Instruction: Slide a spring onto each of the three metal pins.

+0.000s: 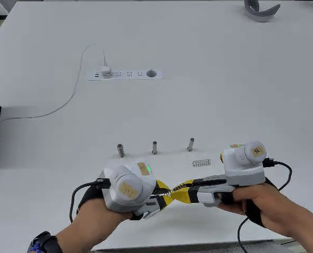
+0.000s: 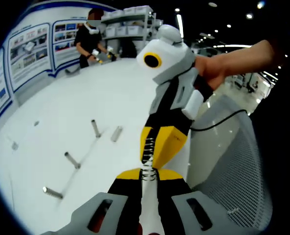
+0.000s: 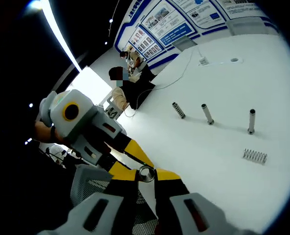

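**A:** What are the jaws doing?

**B:** Both pairs are pressed in on one spring (image 2: 147, 152). The left gripper (image 2: 145, 175) pinches one end and the right gripper (image 3: 145, 175) the other. They meet tip to tip over the near part of the table (image 1: 209, 95).

**A:** How does the spring lie?

**B:** In the head view its long axis runs from 9 to 3 o'clock, flat, from one gripper to the other. The right gripper view looks down its bore, so it shows as a ring.

**A:** And the pins?

**B:** They stand upright in a row beyond the tips. The left pin (image 1: 121, 150), between 10 and 11 o'clock, already wears a spring. The middle pin (image 1: 154, 147), just left of 12, and the right pin (image 1: 190, 144), toward 1, are bare. A loose spring (image 1: 201, 163) lies flat between 1 and 2 o'clock, near the right pin.

**A:** So what does the next move turn on?

**B:** I judge that one gripper must let go and the other must tip the spring from flat to upright, bore over a pin top. The tips are about equally near. The right hand sits closer to the right pin, the left to the middle pin.
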Available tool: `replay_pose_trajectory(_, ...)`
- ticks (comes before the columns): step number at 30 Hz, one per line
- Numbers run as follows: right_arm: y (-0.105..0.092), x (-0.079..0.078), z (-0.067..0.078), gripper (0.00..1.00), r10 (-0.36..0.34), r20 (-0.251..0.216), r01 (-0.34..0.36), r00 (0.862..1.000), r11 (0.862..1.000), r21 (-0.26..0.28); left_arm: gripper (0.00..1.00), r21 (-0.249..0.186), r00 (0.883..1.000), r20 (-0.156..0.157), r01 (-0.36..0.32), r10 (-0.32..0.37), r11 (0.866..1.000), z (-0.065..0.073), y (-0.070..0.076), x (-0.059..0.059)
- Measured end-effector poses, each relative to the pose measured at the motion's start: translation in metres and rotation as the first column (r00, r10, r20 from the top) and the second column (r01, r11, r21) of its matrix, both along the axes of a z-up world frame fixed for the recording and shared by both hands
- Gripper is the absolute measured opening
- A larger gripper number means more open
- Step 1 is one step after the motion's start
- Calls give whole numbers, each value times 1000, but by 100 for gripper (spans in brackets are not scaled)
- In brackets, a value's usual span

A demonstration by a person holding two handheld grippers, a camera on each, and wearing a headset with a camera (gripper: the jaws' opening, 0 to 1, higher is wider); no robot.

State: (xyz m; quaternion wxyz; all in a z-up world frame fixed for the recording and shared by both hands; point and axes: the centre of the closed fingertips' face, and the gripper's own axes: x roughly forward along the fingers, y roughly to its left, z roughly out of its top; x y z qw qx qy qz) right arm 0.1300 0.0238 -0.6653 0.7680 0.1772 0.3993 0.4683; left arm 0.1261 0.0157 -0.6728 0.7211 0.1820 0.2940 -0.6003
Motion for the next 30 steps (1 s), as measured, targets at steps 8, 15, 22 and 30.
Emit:
replay_pose_trajectory(8,1,-4,-1,13,14,-29,-14,999,1000,-2,10,4,1000,-1,24,-24,1000,-1,-1,-3)
replay_pose_trajectory(15,1,-3,-2,12,12,-27,-13,1000,999,-31,10,-2,1000,-16,11,-12,1000,-3,-1,-2)
replay_pose_trajectory(22,2,-2,-6,13,8,-35,-9,999,999,-37,10,11,1000,7,24,-24,1000,-5,2,-3)
replay_pose_trajectory(30,4,-6,-7,14,31,-45,-33,999,999,-36,10,16,999,2,42,-42,999,-7,3,-8)
